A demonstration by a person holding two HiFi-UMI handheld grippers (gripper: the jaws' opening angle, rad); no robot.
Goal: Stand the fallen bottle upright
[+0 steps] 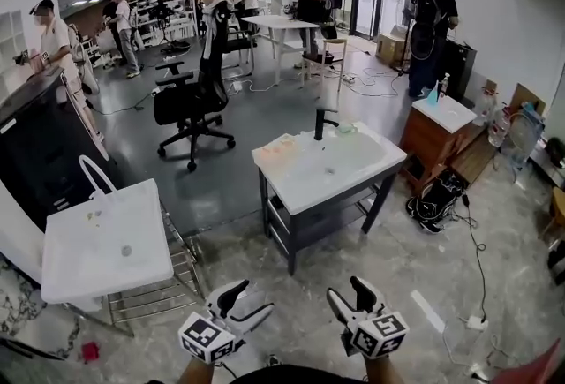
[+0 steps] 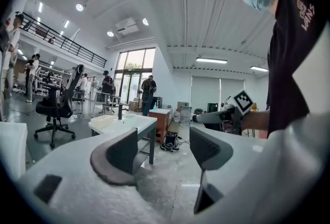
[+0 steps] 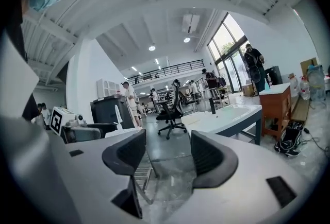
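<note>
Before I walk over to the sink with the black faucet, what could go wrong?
A cable trails across the floor to a power strip right of your path: a trip hazard. A pale object, too small to identify, lies beside the black faucet on the sink; with the left gripper and right gripper both open, the wide jaws could knock either one.

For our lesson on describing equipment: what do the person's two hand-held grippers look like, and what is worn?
The left hand-held gripper and right hand-held gripper match: pale grey bodies, two curved fingers with dark pads, and a white cube bearing black square markers. The person wears a dark top with pale lettering.
</note>
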